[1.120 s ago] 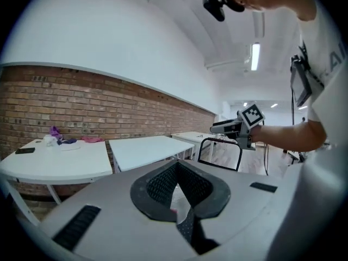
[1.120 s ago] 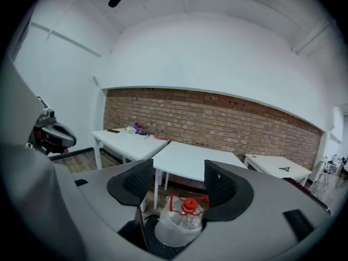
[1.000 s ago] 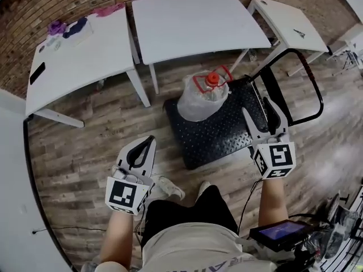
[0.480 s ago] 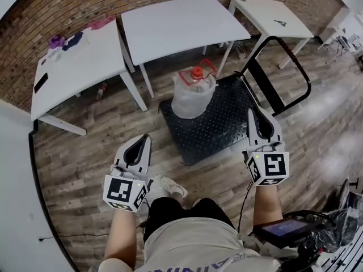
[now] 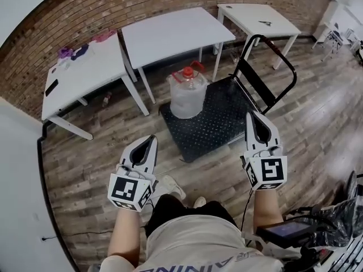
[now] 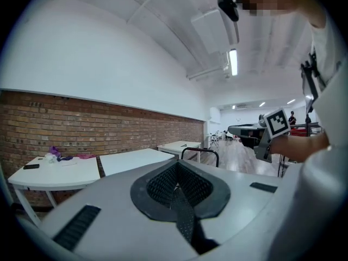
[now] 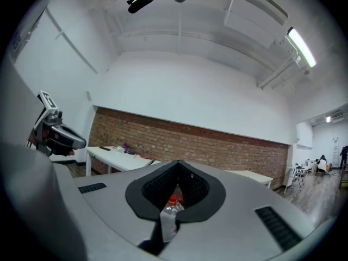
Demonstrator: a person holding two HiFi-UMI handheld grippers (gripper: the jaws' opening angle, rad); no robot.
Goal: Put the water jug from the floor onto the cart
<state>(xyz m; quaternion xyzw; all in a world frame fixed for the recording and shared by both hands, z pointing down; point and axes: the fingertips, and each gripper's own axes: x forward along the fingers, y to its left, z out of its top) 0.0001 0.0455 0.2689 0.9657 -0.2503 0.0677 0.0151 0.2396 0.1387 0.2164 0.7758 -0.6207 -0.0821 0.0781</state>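
Jug: on the cart, at its far left corner.
Cart: on the floor, in front of the tables, handle at its right end.
Tables: three in a row behind the cart, along the wall.

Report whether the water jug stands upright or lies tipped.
Upright: the water jug stands on the cart, its red cap on top.

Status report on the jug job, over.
Left gripper shut, empty. Right gripper jaws just closed, nothing between them. Water jug upright on cart. Nothing in the way.
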